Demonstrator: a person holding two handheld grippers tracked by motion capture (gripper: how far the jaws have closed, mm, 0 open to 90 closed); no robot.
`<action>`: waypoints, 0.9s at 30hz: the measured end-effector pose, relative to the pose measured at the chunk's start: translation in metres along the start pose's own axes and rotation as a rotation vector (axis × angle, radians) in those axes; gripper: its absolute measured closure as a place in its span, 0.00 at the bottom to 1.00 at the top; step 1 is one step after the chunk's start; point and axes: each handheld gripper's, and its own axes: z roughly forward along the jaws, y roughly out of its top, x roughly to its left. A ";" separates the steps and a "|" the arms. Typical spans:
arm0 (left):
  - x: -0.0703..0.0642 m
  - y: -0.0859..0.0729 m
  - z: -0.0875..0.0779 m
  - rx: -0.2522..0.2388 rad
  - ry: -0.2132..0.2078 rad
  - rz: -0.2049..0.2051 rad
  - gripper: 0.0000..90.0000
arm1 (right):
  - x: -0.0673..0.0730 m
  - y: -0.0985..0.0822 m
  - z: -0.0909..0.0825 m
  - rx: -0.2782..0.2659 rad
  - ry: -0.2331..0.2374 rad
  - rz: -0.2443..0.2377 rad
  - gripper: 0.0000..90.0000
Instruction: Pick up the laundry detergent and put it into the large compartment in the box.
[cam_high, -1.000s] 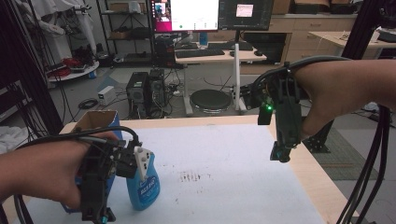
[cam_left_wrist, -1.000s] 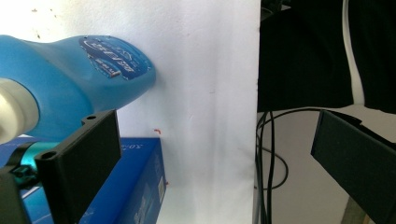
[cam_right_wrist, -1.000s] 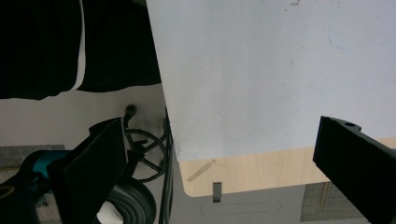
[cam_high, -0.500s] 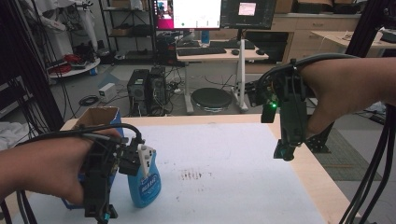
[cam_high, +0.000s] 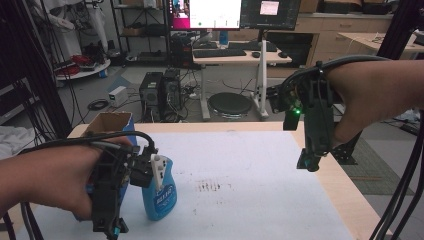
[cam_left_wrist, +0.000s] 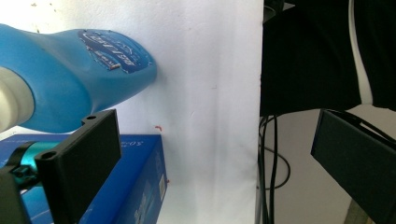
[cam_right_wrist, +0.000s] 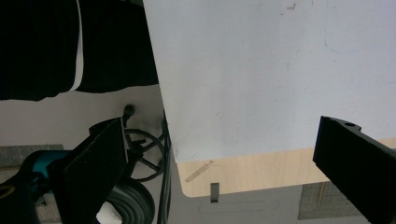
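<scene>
A blue spray bottle (cam_high: 159, 195) with a white trigger head stands on the white sheet (cam_high: 240, 210) at the near left. Just left of it, my left gripper (cam_high: 107, 226) points down at the table, held by a hand. In the left gripper view the bottle (cam_left_wrist: 93, 70) lies up and to the left. The left gripper (cam_left_wrist: 219, 154) is open with bare sheet and the table's edge between its jaws. My right gripper (cam_high: 307, 162) hangs above the table's right side. In its own view the right gripper (cam_right_wrist: 224, 154) is open over the sheet's corner.
A blue box (cam_high: 107, 125) with an open cardboard top stands behind the left hand, beside the bottle; its side (cam_left_wrist: 140, 186) shows under the left jaw. A brown smear (cam_high: 210, 186) marks the sheet's middle. Bare wooden table (cam_right_wrist: 243, 172) borders the sheet. Desks and computers stand beyond.
My right gripper has drifted slightly to the right. The left gripper and the bottle have barely shifted.
</scene>
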 end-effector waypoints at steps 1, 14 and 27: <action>0.000 0.000 0.000 0.000 -0.003 0.001 0.02 | 0.000 0.000 0.000 0.004 0.002 -0.005 0.02; -0.002 0.003 0.004 0.001 -0.012 -0.058 0.02 | -0.001 -0.001 0.004 0.015 -0.004 0.001 0.02; -0.004 0.007 -0.006 -0.009 -0.023 -0.160 0.02 | 0.005 -0.002 0.002 0.017 -0.008 0.003 0.02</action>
